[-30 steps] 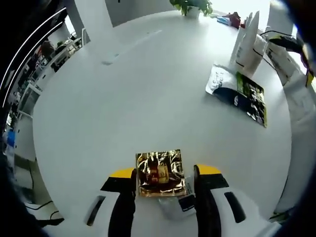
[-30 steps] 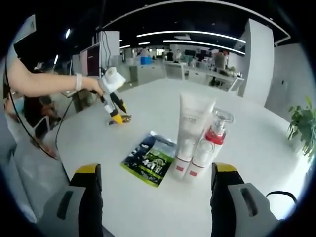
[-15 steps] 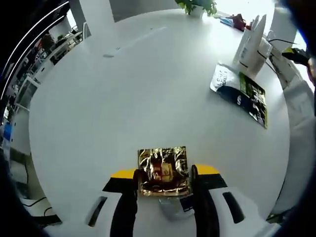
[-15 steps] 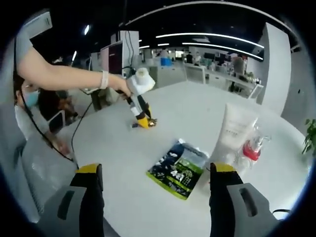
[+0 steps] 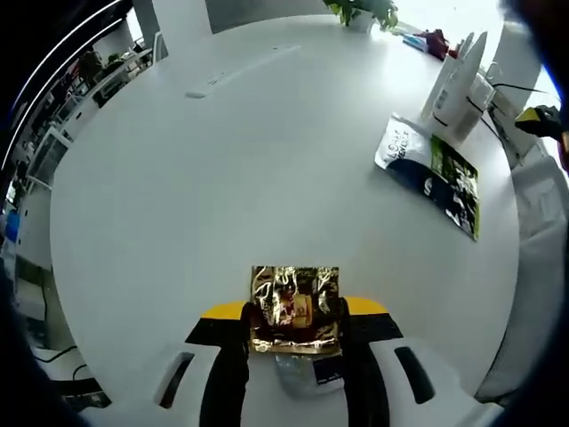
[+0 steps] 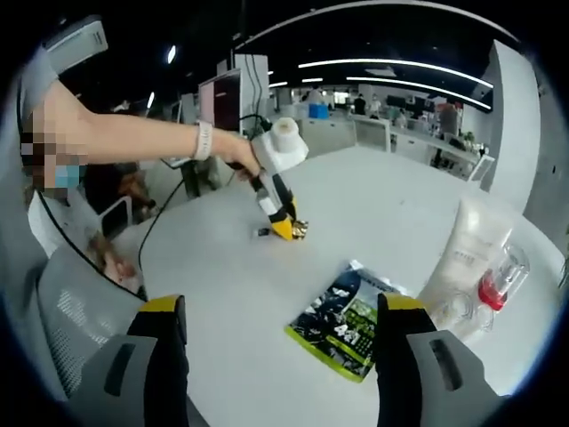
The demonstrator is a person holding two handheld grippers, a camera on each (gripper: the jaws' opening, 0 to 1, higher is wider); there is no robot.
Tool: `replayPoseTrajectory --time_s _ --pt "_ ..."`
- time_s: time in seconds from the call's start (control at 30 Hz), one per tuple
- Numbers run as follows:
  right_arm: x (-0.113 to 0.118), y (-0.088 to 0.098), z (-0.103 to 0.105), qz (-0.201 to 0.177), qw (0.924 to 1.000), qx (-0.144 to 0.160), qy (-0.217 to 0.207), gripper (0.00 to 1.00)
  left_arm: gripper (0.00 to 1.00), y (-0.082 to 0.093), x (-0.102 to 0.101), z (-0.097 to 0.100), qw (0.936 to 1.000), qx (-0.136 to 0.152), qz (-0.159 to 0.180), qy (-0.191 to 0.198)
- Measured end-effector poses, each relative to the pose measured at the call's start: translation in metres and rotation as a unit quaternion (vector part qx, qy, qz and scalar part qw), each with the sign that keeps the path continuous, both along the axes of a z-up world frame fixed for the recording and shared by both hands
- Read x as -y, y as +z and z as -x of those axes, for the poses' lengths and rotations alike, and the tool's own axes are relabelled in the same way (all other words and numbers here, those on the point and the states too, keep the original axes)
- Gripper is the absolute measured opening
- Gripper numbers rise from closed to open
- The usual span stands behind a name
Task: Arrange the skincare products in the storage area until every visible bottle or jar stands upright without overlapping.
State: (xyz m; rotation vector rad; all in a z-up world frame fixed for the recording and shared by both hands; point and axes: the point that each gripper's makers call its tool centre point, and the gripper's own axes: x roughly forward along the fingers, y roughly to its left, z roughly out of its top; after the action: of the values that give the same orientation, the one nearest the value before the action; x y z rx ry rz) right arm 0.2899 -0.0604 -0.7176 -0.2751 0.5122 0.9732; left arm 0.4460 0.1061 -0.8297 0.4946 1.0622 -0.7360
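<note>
Gold-foil sachet (image 5: 294, 307) now pinched tight by left gripper (image 5: 294, 331), earlier looser; right gripper (image 6: 278, 331) wide, empty.

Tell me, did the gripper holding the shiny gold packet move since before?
Yes. In the right gripper view, the left gripper, shut on the gold packet, now sits closer to the flat green pouch on the table.

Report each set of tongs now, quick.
Left tongs: shut on the gold foil packet.
Right tongs: open, holding nothing.
</note>
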Motion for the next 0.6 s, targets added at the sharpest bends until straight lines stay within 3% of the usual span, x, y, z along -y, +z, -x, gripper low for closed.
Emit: replayPoseTrajectory --time_s 0.33,0.6 --pt "-0.005 -0.008 -0.007 -0.001 1.0 -0.002 -0.006 0.87 0.39 -0.001 0.014 0.01 1.0 -0.003 0.0 -0.006" --pt "-0.026 -0.02 -0.011 0.013 0.9998 0.008 0.014 0.86 0.39 -0.001 0.029 0.014 0.9993 0.007 0.006 -0.035"
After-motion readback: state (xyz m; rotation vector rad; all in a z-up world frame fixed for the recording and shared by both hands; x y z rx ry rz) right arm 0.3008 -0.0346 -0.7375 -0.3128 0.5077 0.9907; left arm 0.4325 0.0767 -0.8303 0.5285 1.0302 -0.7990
